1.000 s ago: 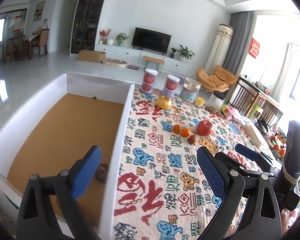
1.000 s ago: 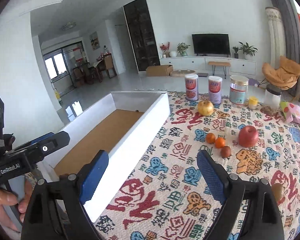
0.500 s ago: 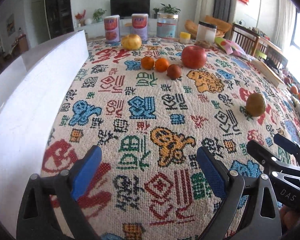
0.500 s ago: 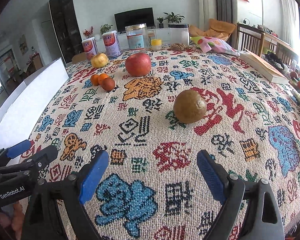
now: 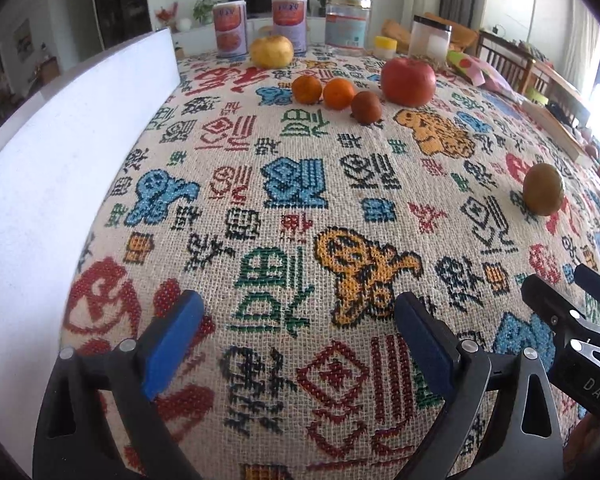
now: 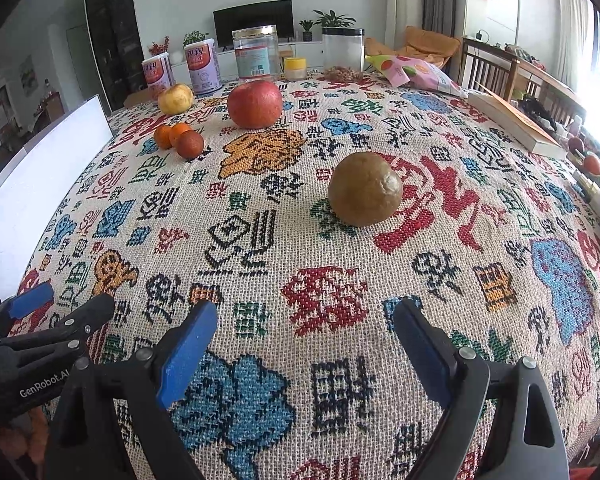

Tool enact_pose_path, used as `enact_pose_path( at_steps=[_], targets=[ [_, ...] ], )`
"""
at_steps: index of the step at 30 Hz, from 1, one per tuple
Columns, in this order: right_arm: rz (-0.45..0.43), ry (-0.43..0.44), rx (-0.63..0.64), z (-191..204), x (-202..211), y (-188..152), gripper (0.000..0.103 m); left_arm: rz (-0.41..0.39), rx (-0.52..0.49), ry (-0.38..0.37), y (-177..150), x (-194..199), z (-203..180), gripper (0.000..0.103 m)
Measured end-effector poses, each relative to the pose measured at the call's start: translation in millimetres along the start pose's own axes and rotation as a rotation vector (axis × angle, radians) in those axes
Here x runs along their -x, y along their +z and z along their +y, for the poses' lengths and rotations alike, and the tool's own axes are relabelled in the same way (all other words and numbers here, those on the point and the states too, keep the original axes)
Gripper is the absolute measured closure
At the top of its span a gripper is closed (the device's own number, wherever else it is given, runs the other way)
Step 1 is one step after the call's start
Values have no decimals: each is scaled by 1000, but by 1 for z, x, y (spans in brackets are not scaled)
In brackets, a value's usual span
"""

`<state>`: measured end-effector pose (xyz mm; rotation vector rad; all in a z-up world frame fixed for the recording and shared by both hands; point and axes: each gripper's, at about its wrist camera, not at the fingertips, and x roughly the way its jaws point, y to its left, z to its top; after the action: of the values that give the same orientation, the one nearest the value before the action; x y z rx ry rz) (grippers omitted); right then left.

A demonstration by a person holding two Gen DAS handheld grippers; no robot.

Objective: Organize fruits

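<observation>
Jaws wide over patterned tablecloth (image 6: 260, 208)

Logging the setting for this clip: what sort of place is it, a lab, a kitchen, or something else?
Most likely the living and dining room of a home. A television on a low white cabinet with potted plants stands at the far wall, and the fruit lies on a patterned tablecloth with wooden dining chairs beside it.
</observation>
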<state>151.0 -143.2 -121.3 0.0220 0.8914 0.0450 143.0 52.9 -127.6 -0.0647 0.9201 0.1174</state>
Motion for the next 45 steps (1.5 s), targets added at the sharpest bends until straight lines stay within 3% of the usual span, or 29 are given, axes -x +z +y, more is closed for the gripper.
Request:
enact_pose_path(
  at_steps=[16,26,45],
  targets=[
    [49,-19,22,3,-8,-3,12,-1,-4,12,-1,0,-2,4],
    [70,-15,29,5,-13,-3,1,-1,-6,21,0,-1,-1,3],
    [70,-15,29,4,-12,-3,0,2,0,15,0,-2,1,2]
  ],
)
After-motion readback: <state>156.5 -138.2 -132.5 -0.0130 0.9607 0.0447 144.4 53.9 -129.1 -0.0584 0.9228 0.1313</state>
